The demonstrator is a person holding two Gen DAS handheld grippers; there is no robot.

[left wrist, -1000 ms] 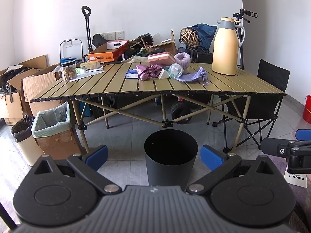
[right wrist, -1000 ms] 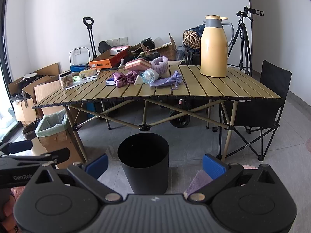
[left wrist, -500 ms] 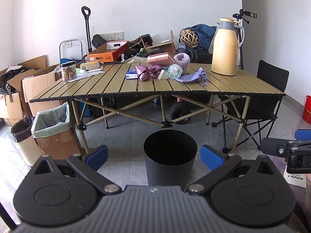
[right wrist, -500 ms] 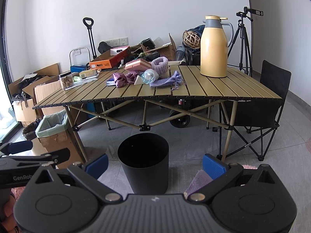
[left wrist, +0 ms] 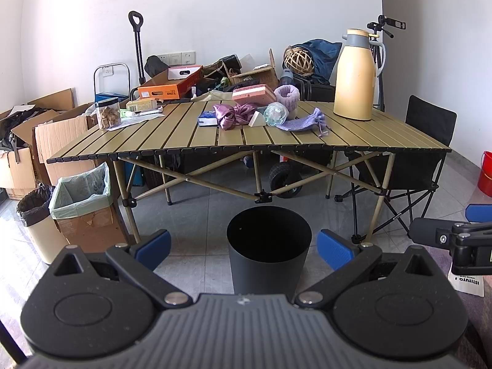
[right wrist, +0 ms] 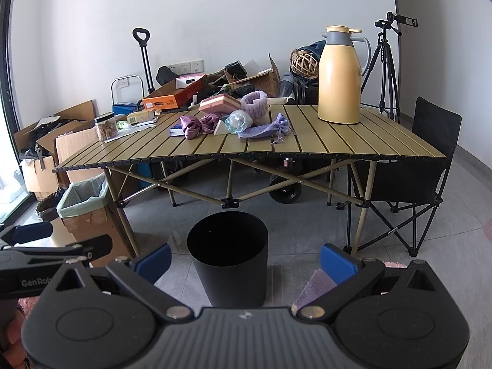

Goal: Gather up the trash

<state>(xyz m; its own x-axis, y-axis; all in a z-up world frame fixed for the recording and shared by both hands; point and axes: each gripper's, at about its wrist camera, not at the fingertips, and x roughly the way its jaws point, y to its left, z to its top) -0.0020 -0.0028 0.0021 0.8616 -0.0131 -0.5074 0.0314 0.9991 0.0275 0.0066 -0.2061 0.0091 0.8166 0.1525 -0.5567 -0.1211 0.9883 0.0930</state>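
Observation:
A black round bin (left wrist: 268, 249) (right wrist: 229, 256) stands on the floor in front of a slatted folding table (left wrist: 172, 141) (right wrist: 353, 141). On the table's middle lie a crumpled clear plastic bottle (left wrist: 275, 114) (right wrist: 235, 121), a shiny purple cloth (left wrist: 232, 116) (right wrist: 196, 124), a lilac pouch (left wrist: 303, 121) (right wrist: 266, 129) and a small blue packet (left wrist: 207, 119). My left gripper (left wrist: 243, 247) is open and holds nothing, low and just short of the bin. My right gripper (right wrist: 245, 259) is open too, beside it.
A tall yellow thermos (left wrist: 355, 75) (right wrist: 338, 75), a pink box (left wrist: 253, 93) and a snack jar (left wrist: 107, 113) also stand on the table. A lined cardboard box (left wrist: 83, 203) and a small bin (left wrist: 35, 224) sit left; a black folding chair (left wrist: 427, 150) and red bucket (left wrist: 486, 173) right.

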